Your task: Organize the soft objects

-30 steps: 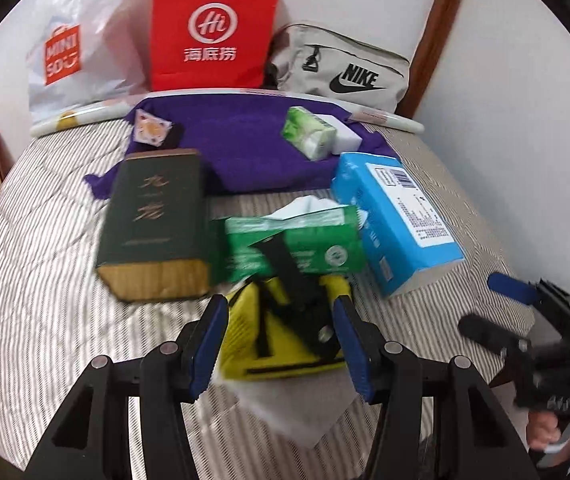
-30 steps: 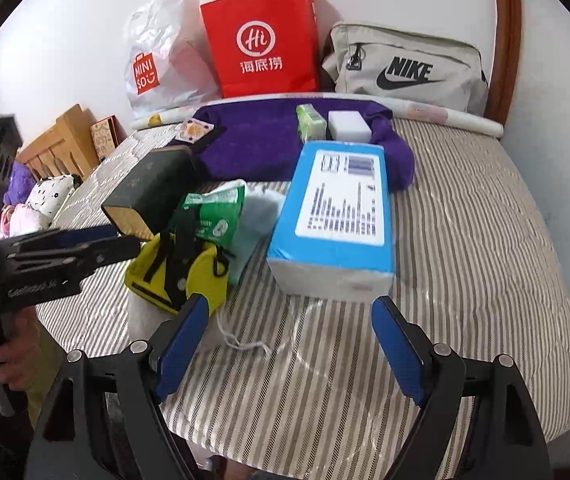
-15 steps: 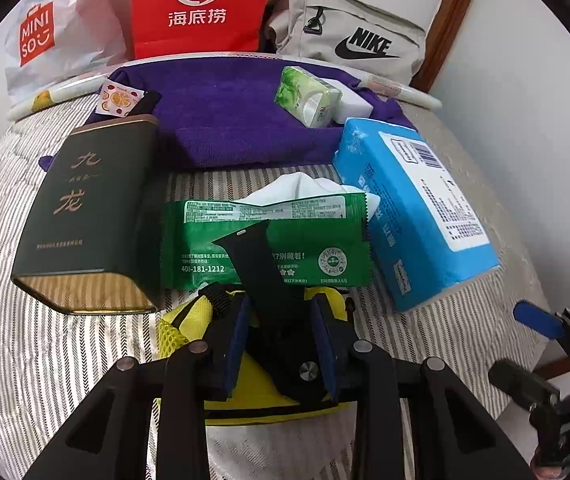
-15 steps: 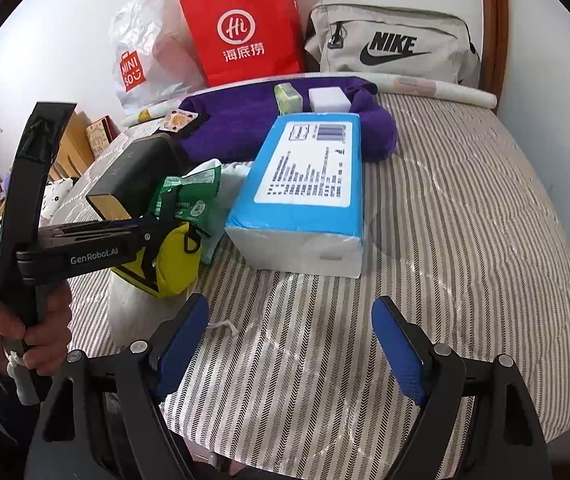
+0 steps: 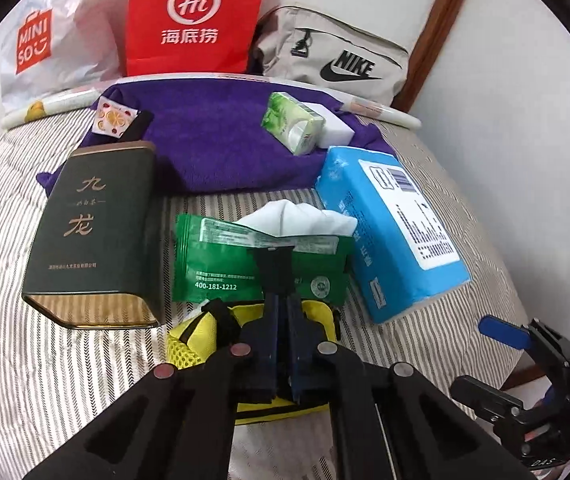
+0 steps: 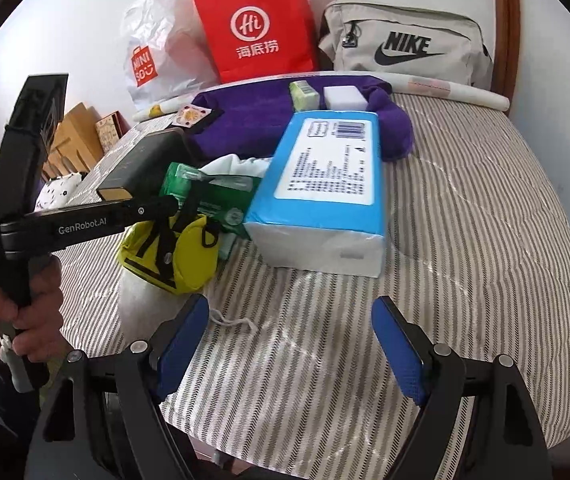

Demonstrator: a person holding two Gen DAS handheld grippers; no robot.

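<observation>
Now left tool [image 5: 283, 344] clenched on yellow pouch's [image 6: 189, 256] strap, right tool [image 6: 291, 344] released.

Tin [image 5: 93, 232] left of wipes pack [image 5: 261, 264], tissue pack [image 5: 389, 232] right, pouch [image 5: 197, 340] in front, towel [image 5: 221, 140] behind

Left jaws pinched together, right jaws spread wide.

The left gripper [image 5: 283, 344] reaches forward with its blue pads pressed nearly flat on a black strap [image 5: 273, 272]; in the right wrist view the person's left hand [image 6: 25, 312] wraps its handle, arm level. The right gripper [image 6: 291, 344] hovers low with fingers [image 6: 183, 336] well apart, holding nothing.
</observation>
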